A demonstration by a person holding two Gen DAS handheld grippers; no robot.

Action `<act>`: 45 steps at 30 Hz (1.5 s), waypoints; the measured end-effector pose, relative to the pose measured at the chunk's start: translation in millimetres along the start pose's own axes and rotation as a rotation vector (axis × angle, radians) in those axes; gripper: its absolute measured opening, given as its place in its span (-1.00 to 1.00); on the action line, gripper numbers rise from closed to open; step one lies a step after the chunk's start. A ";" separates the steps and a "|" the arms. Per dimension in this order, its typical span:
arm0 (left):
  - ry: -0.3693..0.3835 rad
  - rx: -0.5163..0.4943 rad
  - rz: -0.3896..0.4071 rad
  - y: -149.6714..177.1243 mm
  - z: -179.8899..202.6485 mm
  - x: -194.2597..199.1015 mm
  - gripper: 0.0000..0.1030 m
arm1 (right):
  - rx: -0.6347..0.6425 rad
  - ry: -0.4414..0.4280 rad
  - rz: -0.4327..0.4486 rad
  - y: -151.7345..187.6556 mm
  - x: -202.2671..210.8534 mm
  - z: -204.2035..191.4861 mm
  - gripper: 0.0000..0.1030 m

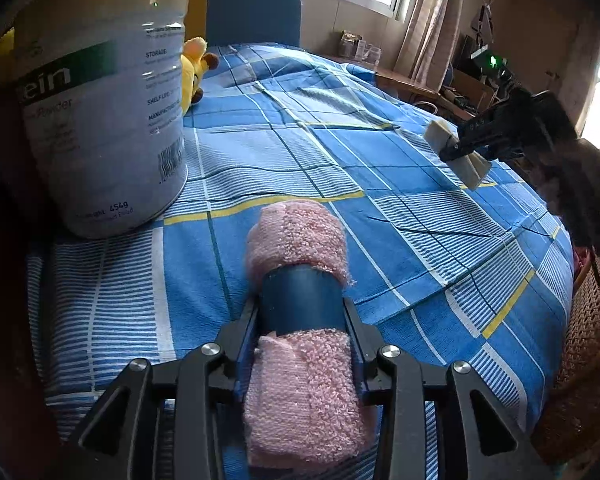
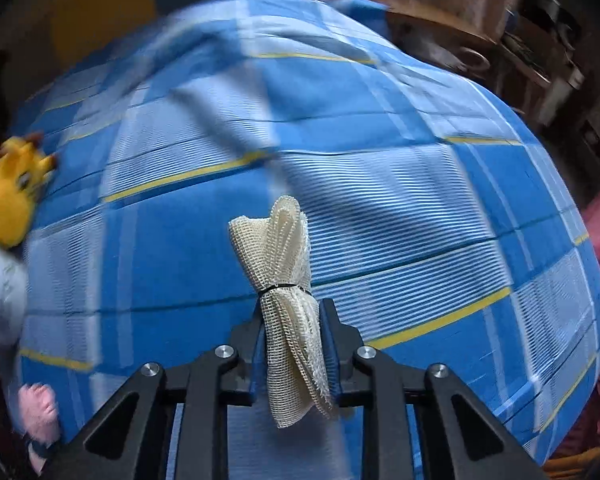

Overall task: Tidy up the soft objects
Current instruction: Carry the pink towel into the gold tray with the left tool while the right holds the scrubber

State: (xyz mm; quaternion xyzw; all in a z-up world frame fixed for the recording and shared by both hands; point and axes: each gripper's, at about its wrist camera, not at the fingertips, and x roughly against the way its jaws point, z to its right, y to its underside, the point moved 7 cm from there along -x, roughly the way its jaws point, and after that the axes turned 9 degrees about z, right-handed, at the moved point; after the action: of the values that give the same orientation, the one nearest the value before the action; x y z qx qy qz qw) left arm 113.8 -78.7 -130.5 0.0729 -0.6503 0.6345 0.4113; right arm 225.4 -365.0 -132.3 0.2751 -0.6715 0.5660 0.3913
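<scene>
Left tool (image 1: 302,316), left wrist view: fingers pressed against the blue band of a rolled pink towel (image 1: 300,332), the roll pinched at mid-length. Long axis runs straight ahead along the fingers, far end lying on or just above the blue checked bedspread (image 1: 380,184); which of the two cannot be told. Tall white tin (image 1: 104,100) stands upright near the far-left side of the roll, mouth open at top; yellow plush toy (image 1: 196,70) lies just behind it. Right tool (image 1: 466,148) appears well apart at the right, closed on a cream bundle (image 1: 456,150) carried above the bedspread. Right wrist view: same tool, fingers squeezed onto the folded cream mesh bundle below its black tie, jaws narrow with the mesh filling the gap. Bundle's long axis points forward along the fingers, looped end away from the camera, loose end toward it; background blurred. Plush toy at the left edge, pink towel end at lower left. Judgement on handling: both items compress easily, so a grip at the banded or tied waist suits best; each roll should likely be kept lengthwise and lowered end-first into any narrow container, one tool at a time.
</scene>
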 end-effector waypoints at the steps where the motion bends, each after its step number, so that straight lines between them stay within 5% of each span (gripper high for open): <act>1: 0.000 0.000 0.001 0.0 0.0 0.2 -0.23 | 0.003 -0.039 0.006 4.5 3.9 -15.7 -0.55; 5: -0.005 -0.007 0.003 -0.2 0.7 0.7 -0.24 | 0.041 -0.178 -0.017 26.5 6.1 -70.4 -0.54; 8: -0.011 -0.013 0.005 -0.6 1.7 1.3 -0.25 | 0.072 -0.146 -0.067 41.6 -9.7 -85.4 -0.54; 25: -0.079 -0.012 -0.019 -4.2 3.8 5.8 -0.36 | 0.048 -0.225 -0.078 42.9 -10.3 -78.0 -0.52; 31: -0.090 -0.005 -0.003 -13.1 7.1 26.7 -0.36 | -0.062 -0.294 -0.089 43.3 -9.6 -66.6 -0.52; 45: -0.196 0.002 0.104 -39.5 -12.9 94.4 -0.36 | 0.118 -0.217 -0.037 45.8 -5.7 -82.6 -0.52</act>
State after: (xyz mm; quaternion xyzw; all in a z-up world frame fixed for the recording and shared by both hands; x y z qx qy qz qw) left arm 82.4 -34.2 -42.9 0.1014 -0.6896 0.6455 0.3123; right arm 209.0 -275.3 -157.6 0.3696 -0.6704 0.5640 0.3097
